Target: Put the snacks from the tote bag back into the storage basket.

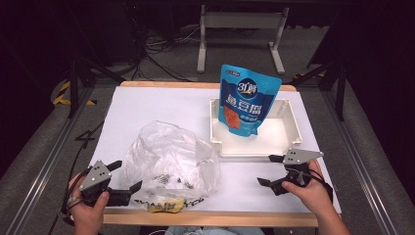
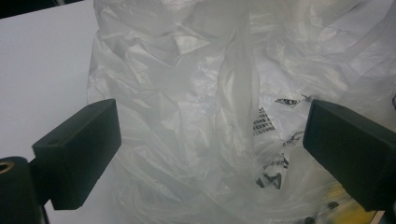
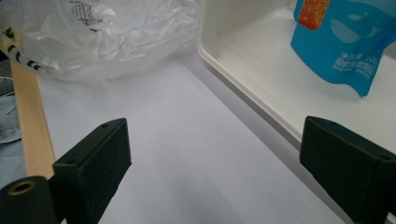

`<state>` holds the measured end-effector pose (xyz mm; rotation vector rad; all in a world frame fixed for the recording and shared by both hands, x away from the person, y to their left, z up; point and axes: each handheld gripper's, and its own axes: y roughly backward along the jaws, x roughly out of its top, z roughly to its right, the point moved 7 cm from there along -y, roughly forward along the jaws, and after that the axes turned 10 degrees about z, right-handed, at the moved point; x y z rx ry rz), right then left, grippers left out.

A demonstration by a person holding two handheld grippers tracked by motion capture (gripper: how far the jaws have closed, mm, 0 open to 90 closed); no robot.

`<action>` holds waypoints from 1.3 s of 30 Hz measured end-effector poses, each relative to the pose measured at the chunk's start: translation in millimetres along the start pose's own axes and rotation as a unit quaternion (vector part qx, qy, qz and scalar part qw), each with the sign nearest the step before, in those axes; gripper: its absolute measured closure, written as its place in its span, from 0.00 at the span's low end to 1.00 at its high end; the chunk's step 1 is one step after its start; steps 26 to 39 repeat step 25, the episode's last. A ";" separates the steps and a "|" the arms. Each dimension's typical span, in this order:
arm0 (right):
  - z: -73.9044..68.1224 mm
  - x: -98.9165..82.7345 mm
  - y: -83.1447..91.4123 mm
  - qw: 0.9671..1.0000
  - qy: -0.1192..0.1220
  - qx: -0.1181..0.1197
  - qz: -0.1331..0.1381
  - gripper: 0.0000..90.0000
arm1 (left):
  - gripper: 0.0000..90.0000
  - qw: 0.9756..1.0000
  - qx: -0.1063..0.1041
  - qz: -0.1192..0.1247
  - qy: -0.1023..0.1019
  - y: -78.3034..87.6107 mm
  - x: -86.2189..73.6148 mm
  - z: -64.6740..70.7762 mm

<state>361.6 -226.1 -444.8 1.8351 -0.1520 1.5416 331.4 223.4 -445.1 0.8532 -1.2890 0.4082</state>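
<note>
— What have you got on the table, from the left across?

— I count two grippers, one bag, one tray and one pouch. At far left sits my left black two-jaw gripper [image 1: 126, 182], held in a hand low at the near edge. Its jaws stand wide apart, one on each side of a fold of the bag in the left gripper view, with nothing pinched between them that I can make out.

— And the bag?

— One crumpled, clear thin plastic bag [image 1: 169, 164], puffed up in soft creases, lying on the white paper-covered table [image 1: 147, 105] just beside that gripper. It carries black printed lettering, a few small dark bits inside, and something yellow [image 1: 166, 205] at its near edge; what that is I can't tell.

— Further right?

— One shallow rectangular white plastic tray [image 1: 293, 125], smooth with a rolled rim, well clear of the bag. Standing upright in its far left part is one glossy blue stand-up foil pouch [image 1: 247, 98] with a red-orange panel and white characters.

— The other gripper?

— My right black two-jaw gripper [image 1: 270, 170] is at the near right, just in front of the tray's near wall. Its jaws are spread open over bare paper, holding nothing.
</note>
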 end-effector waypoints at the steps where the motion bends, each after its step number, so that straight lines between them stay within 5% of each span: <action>1: 0.3 -2.1 -2.2 1.000 -0.004 0.002 -0.001 0.10 | 0.05 1.000 0.000 0.000 0.001 -0.2 -0.5 -0.3; 8: 2.1 -16.0 -15.6 1.000 -0.011 -0.001 -0.017 0.09 | 0.05 1.000 -0.001 -0.005 -0.001 -2.3 -3.0 -1.7; 11: 1.0 -30.1 -25.7 0.999 -0.009 0.002 -0.049 0.09 | 0.05 1.000 0.000 -0.008 0.004 -2.8 -4.3 -2.2; 39: 0.5 -26.7 -27.9 0.999 -0.018 0.003 -0.027 0.07 | 0.04 1.000 -0.001 -0.009 0.004 -3.6 -4.2 -1.8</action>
